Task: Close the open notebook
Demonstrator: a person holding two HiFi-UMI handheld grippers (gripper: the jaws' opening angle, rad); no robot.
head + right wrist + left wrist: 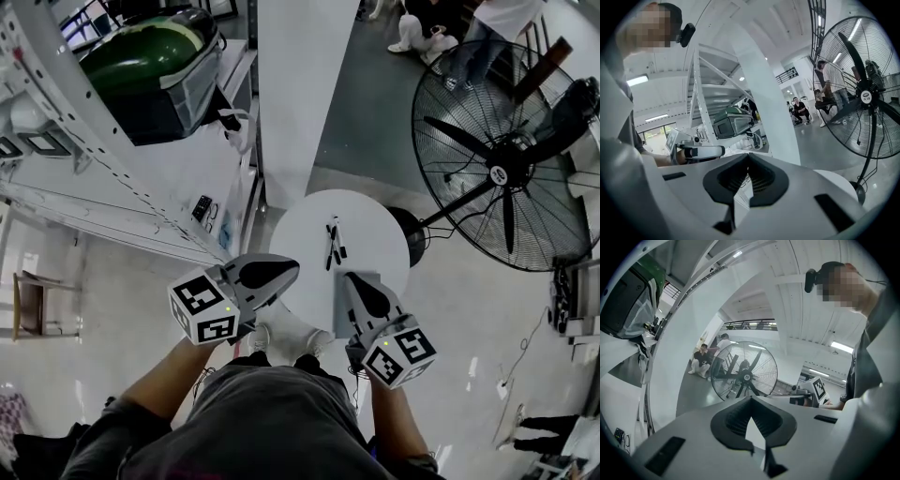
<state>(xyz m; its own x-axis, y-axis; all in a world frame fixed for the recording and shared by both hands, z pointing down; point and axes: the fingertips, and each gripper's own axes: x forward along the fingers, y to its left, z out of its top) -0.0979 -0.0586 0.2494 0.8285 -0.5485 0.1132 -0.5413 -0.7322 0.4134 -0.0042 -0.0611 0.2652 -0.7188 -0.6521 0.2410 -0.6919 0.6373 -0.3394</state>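
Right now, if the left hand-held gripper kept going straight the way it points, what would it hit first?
Most likely the big floor fan, which sits dead ahead of the left hand-held gripper. It would first pass above the round white table; how closely is hard to judge.

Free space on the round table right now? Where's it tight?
Bare: the far half of the round table, beyond the pens, and its left side between the pens and the left gripper. Crowded: the near right edge, where the grey notebook lies partly under the right gripper. Both grippers are shut and empty.
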